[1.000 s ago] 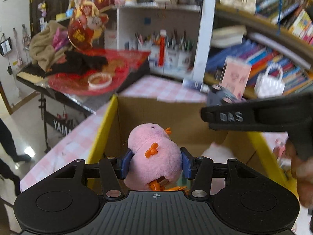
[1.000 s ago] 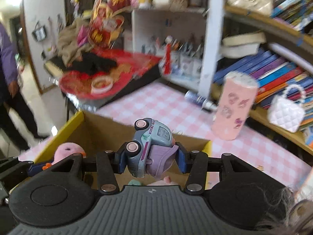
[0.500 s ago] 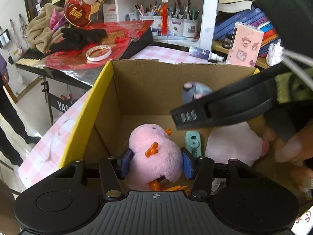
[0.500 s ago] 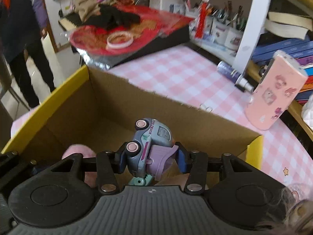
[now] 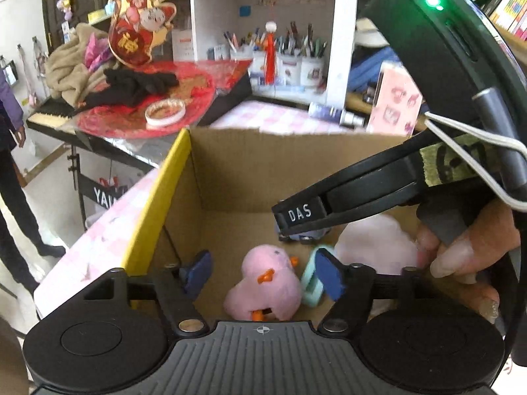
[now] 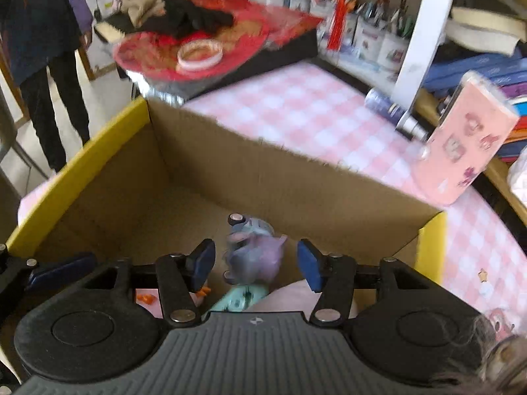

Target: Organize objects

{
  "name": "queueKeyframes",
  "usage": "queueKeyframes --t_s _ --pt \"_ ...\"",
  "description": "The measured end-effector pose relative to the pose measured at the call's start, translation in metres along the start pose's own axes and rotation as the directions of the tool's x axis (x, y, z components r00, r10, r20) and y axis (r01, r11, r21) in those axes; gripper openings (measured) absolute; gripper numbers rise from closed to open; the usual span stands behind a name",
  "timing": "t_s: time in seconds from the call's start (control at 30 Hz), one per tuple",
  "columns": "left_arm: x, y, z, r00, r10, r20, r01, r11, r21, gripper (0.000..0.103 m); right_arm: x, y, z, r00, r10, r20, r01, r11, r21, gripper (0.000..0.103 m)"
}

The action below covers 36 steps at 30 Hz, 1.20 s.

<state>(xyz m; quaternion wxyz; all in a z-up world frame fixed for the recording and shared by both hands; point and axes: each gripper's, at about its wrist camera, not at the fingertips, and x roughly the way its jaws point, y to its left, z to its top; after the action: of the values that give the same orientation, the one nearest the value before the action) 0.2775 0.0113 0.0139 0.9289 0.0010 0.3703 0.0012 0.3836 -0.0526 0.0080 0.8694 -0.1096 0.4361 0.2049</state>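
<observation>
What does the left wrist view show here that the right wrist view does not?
Left wrist only: nearly the whole pink chick lying on the box floor, clear of the opening left tongs, plus the right tongs' side arm and the hand gripping it.

Right wrist only: the toy car clearly, loose between the opening right tongs; it is mostly hidden in the left view.

Both: the cardboard box, the mint item, a pink plush, the pink checked table and the shelves behind.
</observation>
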Motion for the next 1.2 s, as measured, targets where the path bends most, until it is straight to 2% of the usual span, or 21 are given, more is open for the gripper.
queueKeyframes --t_s 0.17,0.33,0.53,0.67,0.77,0.93,1.03,1.2 --pt "-0.033 0.004 0.0 0.994 -0.003 0.109 0.006 1.0 -0.027 0.079 -0.041 -0.004 -0.003 0.994 -0.012 0.105 0.008 0.999 0.045 0.053" --pt "-0.076 0.017 -0.015 0.978 0.006 0.209 0.007 0.998 -0.058 0.084 -0.092 -0.005 -0.021 0.977 -0.061 0.205 0.038 0.992 0.118 0.053" --pt "-0.116 0.04 -0.043 0.967 0.035 0.254 0.004 0.988 -0.153 0.084 -0.142 0.008 -0.064 0.949 -0.123 0.291 0.07 0.98 0.187 0.053" --pt "-0.139 0.048 -0.065 0.96 0.055 0.274 -0.002 0.982 -0.191 0.086 -0.169 0.026 -0.101 0.923 -0.183 0.34 0.121 0.973 0.197 0.053" --pt "-0.149 0.046 -0.084 0.963 0.057 0.262 -0.01 0.984 -0.178 0.088 -0.18 0.039 -0.13 0.915 -0.218 0.34 0.155 0.967 0.204 0.054" --pt "-0.163 0.047 -0.115 0.974 0.052 0.219 -0.017 0.987 -0.159 0.088 -0.182 0.066 -0.181 0.925 -0.258 0.28 0.201 0.955 0.218 0.054" --pt "-0.172 0.047 -0.134 0.98 0.053 0.191 -0.024 0.989 -0.149 0.088 -0.186 0.077 -0.209 0.938 -0.257 0.234 0.193 0.945 0.263 0.054" --pt "-0.187 0.044 -0.165 0.986 0.062 0.157 -0.044 0.992 -0.116 0.09 -0.194 0.104 -0.249 0.935 -0.291 0.204 0.238 0.939 0.246 0.061"
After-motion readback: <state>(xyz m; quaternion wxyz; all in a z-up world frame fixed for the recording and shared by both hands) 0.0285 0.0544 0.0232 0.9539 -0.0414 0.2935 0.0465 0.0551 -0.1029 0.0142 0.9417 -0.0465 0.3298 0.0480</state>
